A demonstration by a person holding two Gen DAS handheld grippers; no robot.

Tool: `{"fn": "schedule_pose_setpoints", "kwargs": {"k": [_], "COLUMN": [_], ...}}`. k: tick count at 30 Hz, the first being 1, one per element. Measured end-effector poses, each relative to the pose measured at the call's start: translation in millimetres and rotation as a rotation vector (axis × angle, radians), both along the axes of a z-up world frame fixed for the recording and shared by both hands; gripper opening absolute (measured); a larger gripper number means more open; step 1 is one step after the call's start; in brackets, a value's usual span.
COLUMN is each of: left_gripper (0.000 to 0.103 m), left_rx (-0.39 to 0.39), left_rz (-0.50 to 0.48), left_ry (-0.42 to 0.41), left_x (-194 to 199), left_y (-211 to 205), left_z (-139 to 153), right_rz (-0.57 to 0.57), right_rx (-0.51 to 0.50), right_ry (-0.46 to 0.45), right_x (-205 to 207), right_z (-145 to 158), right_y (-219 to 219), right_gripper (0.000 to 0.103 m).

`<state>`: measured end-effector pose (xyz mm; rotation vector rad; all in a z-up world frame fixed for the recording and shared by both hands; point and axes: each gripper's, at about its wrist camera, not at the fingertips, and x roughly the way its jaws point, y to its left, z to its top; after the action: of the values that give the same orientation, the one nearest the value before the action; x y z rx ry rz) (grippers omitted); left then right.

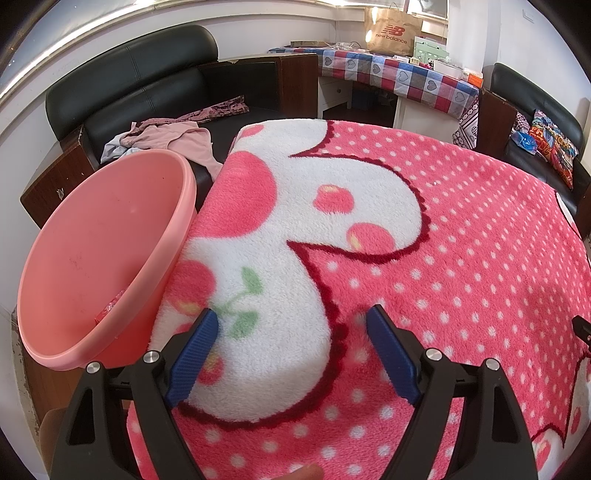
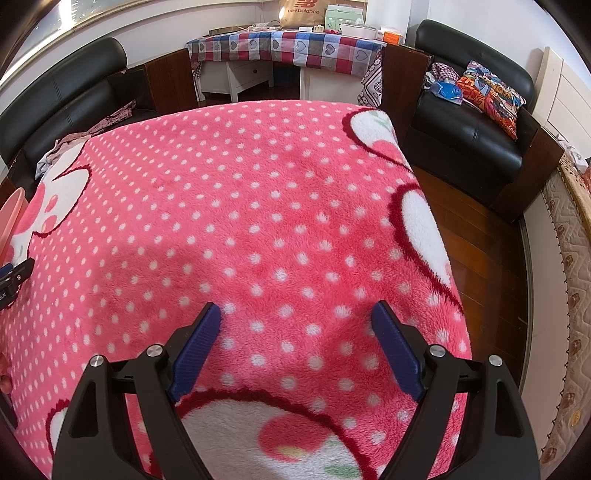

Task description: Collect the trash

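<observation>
A pink plastic bin stands at the left edge of the table, which is covered by a pink polka-dot fleece blanket. A red scrap lies low inside the bin. My left gripper is open and empty, hovering over the blanket's white cherry patch, just right of the bin. My right gripper is open and empty over the blanket near its front right. No loose trash shows on the blanket. The bin's rim shows at the far left of the right wrist view.
A black sofa with clothes sits behind the bin. A black armchair with a colourful cushion stands to the right. A desk with a checked cloth and a paper bag is at the back. Wooden floor lies right of the table.
</observation>
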<state>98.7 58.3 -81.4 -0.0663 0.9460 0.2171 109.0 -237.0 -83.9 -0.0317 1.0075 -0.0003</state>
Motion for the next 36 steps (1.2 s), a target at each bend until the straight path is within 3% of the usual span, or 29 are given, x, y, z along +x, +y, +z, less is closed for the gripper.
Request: {"fn": "schedule_pose_setpoints", "kwargs": {"k": [8, 13, 17, 26, 36], "left_gripper": [0.081, 0.076, 0.072, 0.068, 0.064], "left_rx": [-0.002, -0.004, -0.038, -0.007, 0.029], "left_rz": [0.000, -0.003, 0.003, 0.057, 0.158], "left_ry": [-0.001, 0.001, -0.003, -0.111, -0.184], "left_x": [0.3, 1.4, -5.6, -45.1, -87.0], "left_y": [0.3, 0.9, 3.5, 20.9, 57.8], "left_z": [-0.1, 2.0, 13.1, 63.0, 96.6], "right_rz": [-0.020, -0.016, 0.066, 0.260, 0.398], "right_rx": [0.001, 0.073, 0.058, 0.071, 0.064], "right_ry": [-0.009, -0.059, -0.134, -0.276, -0.316], "right_x": [-0.4, -6.2, -12.3, -27.1, -42.7], "right_z": [1.5, 14.8, 36.6, 82.5, 97.8], "right_y": [-0.5, 17.2, 53.8, 146.2, 222.8], "right_gripper": [0.084, 0.084, 0.084, 0.084, 0.084]}}
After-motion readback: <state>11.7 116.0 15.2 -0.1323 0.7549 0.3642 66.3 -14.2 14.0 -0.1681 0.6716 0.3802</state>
